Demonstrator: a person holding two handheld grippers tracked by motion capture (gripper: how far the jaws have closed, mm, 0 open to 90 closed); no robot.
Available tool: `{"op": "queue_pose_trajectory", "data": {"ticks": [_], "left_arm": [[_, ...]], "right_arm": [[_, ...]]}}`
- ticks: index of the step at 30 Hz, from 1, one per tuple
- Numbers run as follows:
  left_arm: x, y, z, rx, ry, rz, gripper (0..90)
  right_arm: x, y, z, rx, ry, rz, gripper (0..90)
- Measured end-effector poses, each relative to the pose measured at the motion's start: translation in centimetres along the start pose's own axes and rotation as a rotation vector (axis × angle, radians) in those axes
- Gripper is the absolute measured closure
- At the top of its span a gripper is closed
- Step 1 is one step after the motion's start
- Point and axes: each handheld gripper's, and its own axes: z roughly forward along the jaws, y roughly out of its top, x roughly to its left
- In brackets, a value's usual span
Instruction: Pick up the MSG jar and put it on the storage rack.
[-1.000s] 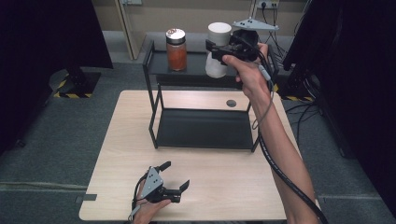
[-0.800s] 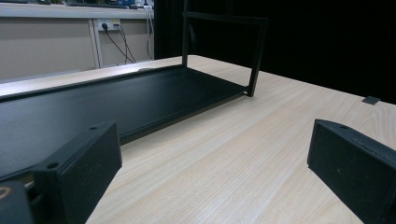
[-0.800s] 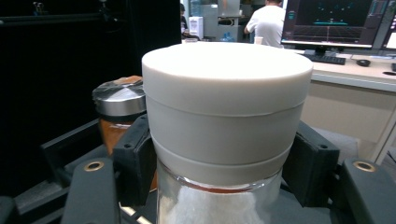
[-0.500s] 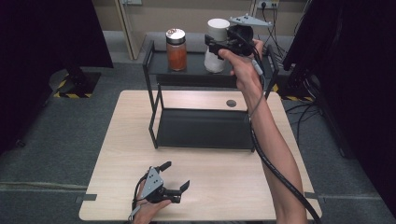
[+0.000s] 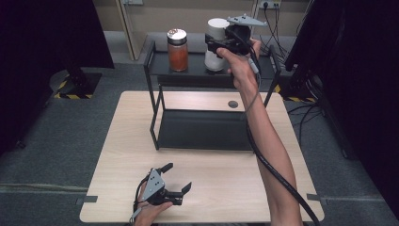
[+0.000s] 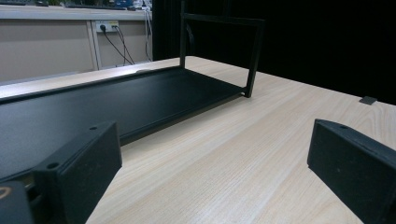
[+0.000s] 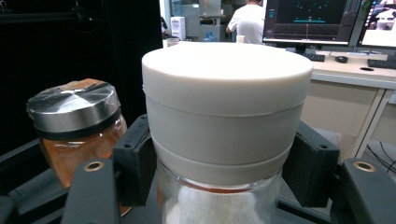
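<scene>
Arm stretched forward over the light wooden worktop [image 5: 207,188], the right gripper [image 5: 221,46] has its jaws clamped just under the cap of an upright white-lidded glass jar [image 7: 224,116] on the black metal rack's top shelf [image 5: 197,70], beside an orange-filled, metal-lidded jar [image 5: 178,49]. The left gripper [image 5: 176,178] rests low, jaws apart.

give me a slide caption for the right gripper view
Right gripper shut on a white-lidded jar, beside an orange jar with a metal lid.
</scene>
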Motion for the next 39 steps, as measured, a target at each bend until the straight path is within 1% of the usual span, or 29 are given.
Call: {"op": "queue_pose_trajectory", "data": {"ticks": [6, 8, 10, 16, 18, 20, 21, 23, 25, 27, 28, 29, 33, 34, 39], "left_arm": [[0.0, 0.0, 0.0, 0.0, -0.003, 0.001, 2.4], [0.0, 0.0, 0.0, 0.001, -0.004, 0.0, 2.4], [0.0, 0.0, 0.0, -0.001, -0.005, 0.001, 2.4], [-0.1, 0.0, 0.1, 0.004, -0.008, 0.005, 2.4], [-0.1, 0.0, 0.1, 0.005, -0.007, 0.005, 2.4], [-0.1, 0.0, 0.1, 0.004, -0.008, 0.004, 2.4], [0.0, 0.0, 0.1, 0.004, -0.008, 0.004, 2.4], [0.0, 0.0, 0.1, 0.004, -0.011, 0.001, 2.4], [0.0, 0.0, 0.1, 0.006, -0.013, 0.002, 2.4], [0.0, 0.0, 0.1, 0.006, -0.013, 0.002, 2.4], [0.0, 0.0, 0.1, 0.006, -0.013, 0.003, 2.4], [-0.1, 0.0, 0.1, 0.007, -0.013, 0.004, 2.4], [-0.1, 0.0, 0.2, 0.007, -0.013, 0.003, 2.4], [0.0, 0.0, 0.2, 0.007, -0.012, 0.003, 2.4], [-0.1, 0.0, 0.1, 0.007, -0.011, 0.004, 2.4]], "right_arm": [[0.2, -0.4, 0.6, 0.0, -0.002, -0.005, 35.4], [0.3, -0.7, 0.6, -0.01, -0.003, -0.01, 35.4], [0.3, -0.8, 0.6, -0.012, -0.003, -0.009, 35.4], [0.2, -1.4, 0.3, -0.029, 0.004, -0.029, 35.1], [0.4, -1.6, 0.2, -0.035, -0.002, -0.023, 34.8], [0.4, -1.8, 0.2, -0.042, -0.004, -0.016, 30.8], [0.3, -1.8, 0.2, -0.038, 0.004, -0.002, 26.0], [0.3, -1.9, 0.1, -0.043, 0.003, 0.021, 21.4], [0.3, -1.9, -0.2, -0.051, 0.001, 0.027, 18.9], [0.5, -1.9, -0.6, -0.051, -0.004, 0.034, 13.6], [0.5, -1.9, -0.6, -0.051, -0.004, 0.034, 13.6], [0.7, -1.9, -0.7, -0.049, -0.017, 0.034, 10.4], [0.7, -2.0, -1.1, -0.049, -0.027, 0.045, 6.1], [0.7, -2.0, -1.3, -0.048, -0.031, 0.049, 3.3], [0.6, -2.2, -1.8, -0.05, -0.027, 0.051, 0.6]]}}
